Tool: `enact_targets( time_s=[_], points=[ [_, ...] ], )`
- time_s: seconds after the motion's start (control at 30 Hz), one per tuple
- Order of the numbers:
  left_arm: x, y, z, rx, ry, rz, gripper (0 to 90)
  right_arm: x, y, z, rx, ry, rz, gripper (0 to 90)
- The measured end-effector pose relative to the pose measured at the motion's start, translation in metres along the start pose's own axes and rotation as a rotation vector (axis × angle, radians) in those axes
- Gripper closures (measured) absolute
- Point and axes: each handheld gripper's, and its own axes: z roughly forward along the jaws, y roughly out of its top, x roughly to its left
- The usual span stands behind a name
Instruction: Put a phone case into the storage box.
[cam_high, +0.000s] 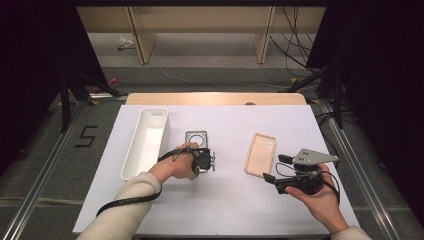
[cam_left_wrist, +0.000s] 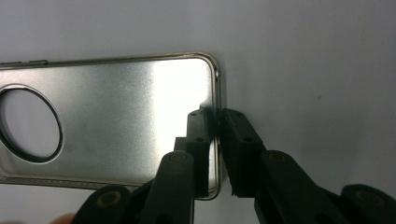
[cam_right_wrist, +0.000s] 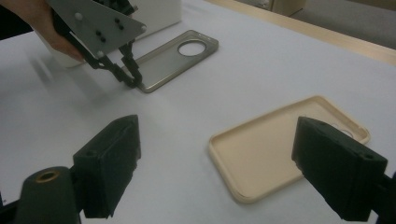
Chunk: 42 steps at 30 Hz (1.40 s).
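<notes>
Nearest the person, the right gripper (cam_high: 272, 170) hovers with its jaws wide apart, holding nothing, aimed at the beige phone case (cam_high: 260, 154) lying open side up on the white table (cam_high: 225, 210), probably lined up for a grab. Just left of centre, the left gripper (cam_left_wrist: 215, 122) has its jaws pinched together on the short end rim of the silver phone case (cam_left_wrist: 116, 121) (one jaw inside, one outside), likely to lift it. Farther left lies a long white tray (cam_high: 131, 160), empty, perhaps the destination.
</notes>
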Motion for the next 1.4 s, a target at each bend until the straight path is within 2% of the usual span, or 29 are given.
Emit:
enact_targets(
  time_s=[0.1, 0.33, 0.47, 0.5, 0.6, 0.83, 0.9, 0.93, 0.97, 1.0, 1.07, 1.1, 1.17, 1.27, 1.37, 1.4],
  points=[
    [0.001, 0.001, -0.001, 0.007, 0.0, 0.009, 81.6, 0.0, 0.0, 0.0, 0.0, 0.0, 0.0, 16.4],
    [0.001, 0.0, -0.001, 0.002, -0.014, -0.003, 85.5, 0.0, 0.0, 0.0, -0.001, 0.0, -0.001, 16.5],
    [0.002, -0.001, -0.001, -0.008, -0.021, -0.018, 86.5, 0.0, 0.0, 0.0, -0.001, 0.001, -0.001, 16.4],
    [0.001, -0.001, 0.0, -0.024, -0.021, -0.038, 87.1, 0.0, 0.0, 0.0, -0.001, 0.001, -0.001, 16.4],
    [0.002, -0.001, -0.001, -0.019, -0.024, -0.044, 87.5, 0.0, 0.0, 0.0, -0.001, 0.001, -0.001, 16.5],
    [0.001, -0.001, -0.001, -0.02, -0.025, -0.054, 88.5, 0.0, 0.0, 0.0, -0.001, 0.0, 0.0, 16.4],
    [0.002, -0.002, -0.002, -0.011, -0.026, -0.038, 88.7, 0.0, 0.0, 0.0, -0.002, 0.0, 0.0, 16.5],
    [0.001, -0.002, -0.002, -0.014, -0.023, -0.044, 88.7, 0.0, 0.0, 0.0, -0.002, 0.0, 0.0, 16.5],
    [-0.001, -0.002, -0.001, -0.023, -0.013, -0.046, 88.8, 0.0, 0.0, 0.0, -0.002, 0.0, 0.0, 16.4],
    [-0.001, -0.002, -0.003, -0.012, 0.001, -0.02, 88.8, 0.0, 0.0, 0.0, -0.002, 0.0, 0.0, 16.4],
    [-0.004, -0.002, -0.006, -0.022, 0.015, -0.019, 88.8, 0.0, 0.0, 0.0, -0.002, -0.002, 0.002, 16.4],
    [-0.007, -0.003, -0.009, -0.04, 0.038, -0.018, 88.9, 0.0, 0.0, 0.0, -0.002, -0.002, 0.003, 16.5],
    [-0.009, -0.003, -0.012, -0.046, 0.048, -0.018, 88.9, 0.0, 0.0, 0.0, 0.0, -0.003, 0.003, 16.4],
    [-0.015, -0.004, -0.019, -0.097, 0.089, -0.027, 88.9, 0.0, 0.0, 0.0, -0.002, -0.005, 0.003, 16.4],
    [-0.028, -0.007, -0.026, -0.149, 0.135, -0.007, 89.0, 0.0, 0.0, 0.001, 0.001, -0.007, 0.006, 16.5],
    [-0.028, -0.007, -0.026, -0.149, 0.135, -0.007, 89.0, 0.0, 0.0, 0.001, 0.001, -0.007, 0.006, 16.5]
  ],
)
